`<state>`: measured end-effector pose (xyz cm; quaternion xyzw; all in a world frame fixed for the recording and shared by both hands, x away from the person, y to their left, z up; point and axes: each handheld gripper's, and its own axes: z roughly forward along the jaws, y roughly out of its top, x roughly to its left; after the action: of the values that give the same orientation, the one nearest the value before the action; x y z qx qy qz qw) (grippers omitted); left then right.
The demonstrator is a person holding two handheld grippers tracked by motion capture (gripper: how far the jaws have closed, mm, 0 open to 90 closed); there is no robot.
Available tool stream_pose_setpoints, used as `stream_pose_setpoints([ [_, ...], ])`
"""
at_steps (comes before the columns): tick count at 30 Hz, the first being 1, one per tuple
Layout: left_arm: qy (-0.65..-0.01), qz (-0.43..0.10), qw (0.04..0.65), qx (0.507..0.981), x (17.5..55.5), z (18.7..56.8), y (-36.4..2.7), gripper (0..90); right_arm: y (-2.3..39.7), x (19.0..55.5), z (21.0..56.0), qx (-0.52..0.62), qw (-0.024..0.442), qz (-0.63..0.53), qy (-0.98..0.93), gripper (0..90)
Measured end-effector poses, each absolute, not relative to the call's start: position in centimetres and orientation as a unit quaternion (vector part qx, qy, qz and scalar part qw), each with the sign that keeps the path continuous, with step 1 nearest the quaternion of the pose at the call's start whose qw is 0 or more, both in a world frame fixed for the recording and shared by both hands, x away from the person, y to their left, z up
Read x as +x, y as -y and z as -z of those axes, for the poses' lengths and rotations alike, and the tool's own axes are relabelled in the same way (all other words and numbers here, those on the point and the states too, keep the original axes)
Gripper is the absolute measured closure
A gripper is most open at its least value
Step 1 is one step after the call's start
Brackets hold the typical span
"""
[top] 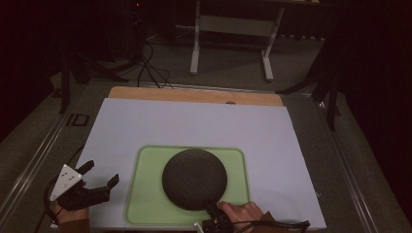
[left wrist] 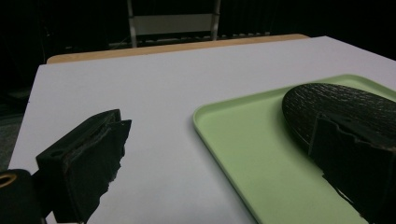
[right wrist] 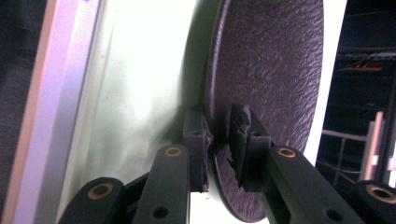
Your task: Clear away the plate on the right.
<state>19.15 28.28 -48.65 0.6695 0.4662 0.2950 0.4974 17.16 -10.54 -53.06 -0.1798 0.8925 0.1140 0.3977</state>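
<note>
One green tray (top: 145, 194), one round black plate (top: 194, 177), your two tongs. Plate on tray near worktop (top: 194, 121) front edge; round, no long axis. Your right tongs (top: 212, 209) clamp plate's near rim. Your left tongs (top: 99, 175) spread wide at front-left corner, holding nothing.

Hidden and cut-off parts

Right gripper (top: 212, 209): body cut by the high view's bottom edge, the hand (top: 241, 212) over it. Black plate (right wrist: 266, 84): top and lower rim cropped in the right gripper view; jaws straddle the rim, contact possibly made but unclear. Green tray (left wrist: 243, 149): right side cropped and partly behind a jaw in the left gripper view.
</note>
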Motion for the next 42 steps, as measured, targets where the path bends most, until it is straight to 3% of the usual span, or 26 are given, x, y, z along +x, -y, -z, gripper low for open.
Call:
stream_pose_setpoints([
  [17,-0.467,-0.295,0.497,0.669,19.1,48.7,-28.3,3.8,12.9,17.6,50.8,-0.099,0.33,-0.185,-0.921,71.1],
  [27,-0.467,-0.295,0.496,0.67,19.1,48.7,-28.3,3.8,15.6,19.3,49.3,0.007,0.294,-0.255,-0.921,67.5],
  [42,-0.468,-0.296,0.496,0.669,19.1,48.7,-28.4,3.8,21.0,21.1,47.1,0.151,0.279,-0.365,-0.875,61.9],
])
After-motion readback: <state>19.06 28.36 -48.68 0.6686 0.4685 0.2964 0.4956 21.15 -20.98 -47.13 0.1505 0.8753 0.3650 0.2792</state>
